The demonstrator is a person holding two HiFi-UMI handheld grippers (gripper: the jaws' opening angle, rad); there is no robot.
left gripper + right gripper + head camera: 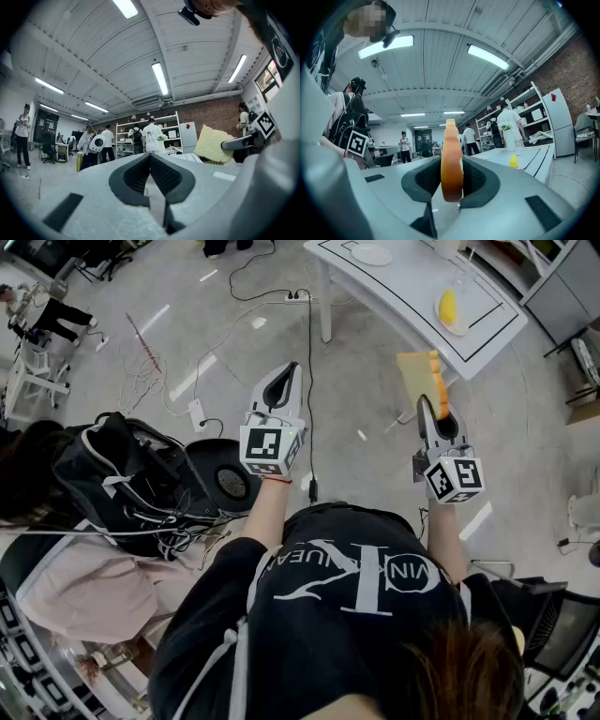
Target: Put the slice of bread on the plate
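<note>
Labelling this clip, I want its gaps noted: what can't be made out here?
- Right gripper view: slice of bread shows edge-on only; jaws cover its sides.
- Head view: yellow thing on the plate is too small to identify.
- Head view: the top edge cuts off the table.

Black shirt (309, 652) — large "CK", perhaps Calvin Klein

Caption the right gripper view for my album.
Right gripper clamps a slice of bread edge-on, with a white table beyond.
</note>
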